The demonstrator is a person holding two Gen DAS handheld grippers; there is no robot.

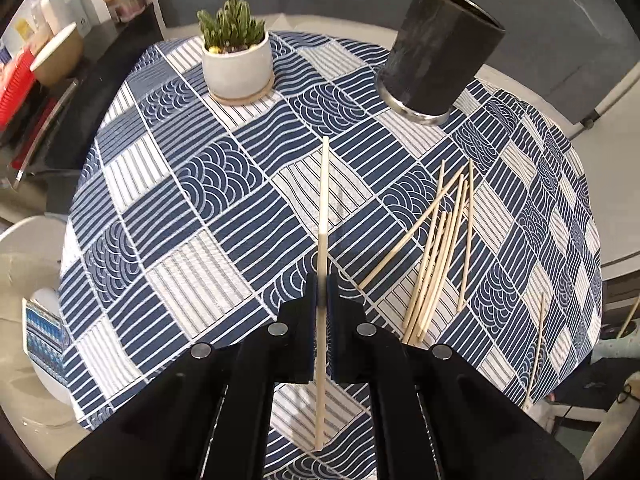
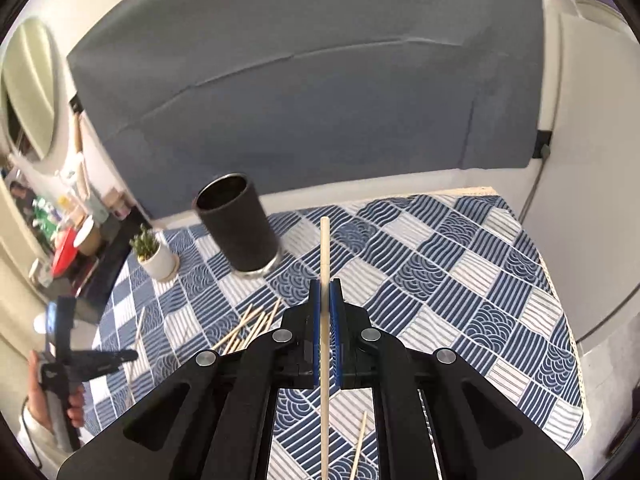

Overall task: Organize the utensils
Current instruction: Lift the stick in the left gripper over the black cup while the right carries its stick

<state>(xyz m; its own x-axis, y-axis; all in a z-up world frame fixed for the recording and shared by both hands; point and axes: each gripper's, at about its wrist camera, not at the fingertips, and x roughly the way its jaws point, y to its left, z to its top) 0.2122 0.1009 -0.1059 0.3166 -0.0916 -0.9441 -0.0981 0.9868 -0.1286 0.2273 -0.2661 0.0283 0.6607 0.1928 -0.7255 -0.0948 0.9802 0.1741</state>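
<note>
My left gripper (image 1: 322,285) is shut on a pale wooden chopstick (image 1: 323,216) that points forward over the cloth. My right gripper (image 2: 326,290) is shut on another chopstick (image 2: 325,248), held above the table and pointing toward the far wall. The black cylindrical holder (image 1: 436,52) stands upright at the back right of the left wrist view; in the right wrist view the holder (image 2: 236,224) is ahead and to the left. Several loose chopsticks (image 1: 436,252) lie in a pile right of my left gripper, also seen in the right wrist view (image 2: 248,328).
A blue and white patterned cloth (image 1: 192,208) covers the table. A small succulent in a white pot (image 1: 236,56) stands at the back left. One chopstick (image 1: 536,352) lies near the right table edge. A grey padded panel (image 2: 304,92) backs the table. Clutter sits at the left.
</note>
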